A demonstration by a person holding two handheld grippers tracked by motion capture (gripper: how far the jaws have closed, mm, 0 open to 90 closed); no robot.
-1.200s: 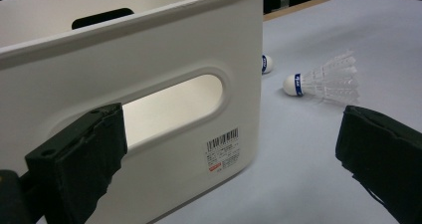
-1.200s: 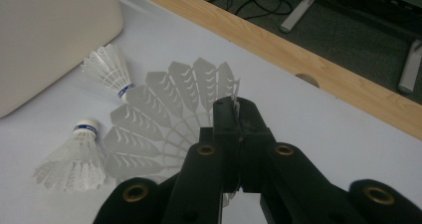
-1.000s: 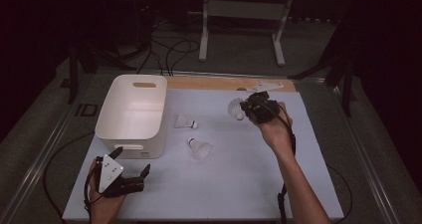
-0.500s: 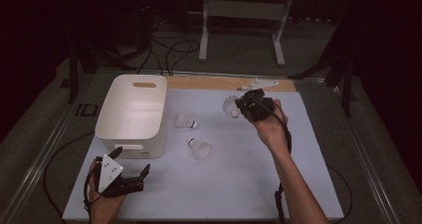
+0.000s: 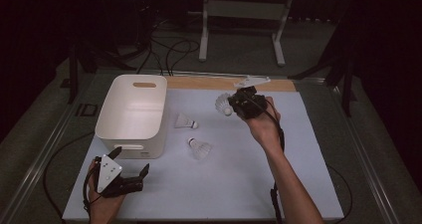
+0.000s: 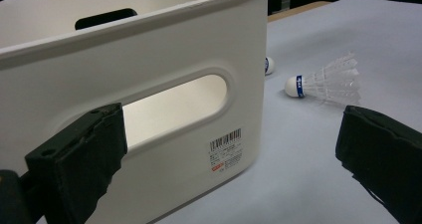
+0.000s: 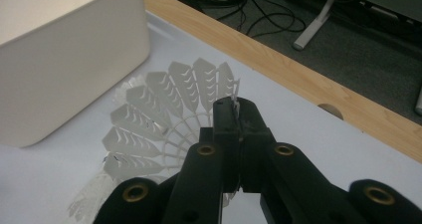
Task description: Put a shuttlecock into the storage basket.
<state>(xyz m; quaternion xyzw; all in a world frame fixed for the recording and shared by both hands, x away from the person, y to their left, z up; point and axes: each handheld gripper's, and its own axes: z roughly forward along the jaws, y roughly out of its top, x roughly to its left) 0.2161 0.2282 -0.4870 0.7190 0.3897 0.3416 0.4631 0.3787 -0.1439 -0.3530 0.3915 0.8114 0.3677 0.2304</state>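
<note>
While right gripper (image 5: 238, 103) is clenching fingers on one shuttlecock (image 5: 223, 104) aloft, two shuttlecocks (image 5: 199, 148) are lying on surface (image 5: 239, 184); bin (image 5: 130, 115) apparently awaiting; left gripper (image 5: 130, 180) resting, fingers released.

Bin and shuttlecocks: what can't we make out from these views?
- White bin floor: hidden by its near wall in the high view; seen just partly through the handle slot in the left gripper view.
- Held shuttlecock cork: hidden behind the right gripper.
- Far shuttlecock: mostly hidden behind the bin corner in the left gripper view.
</note>
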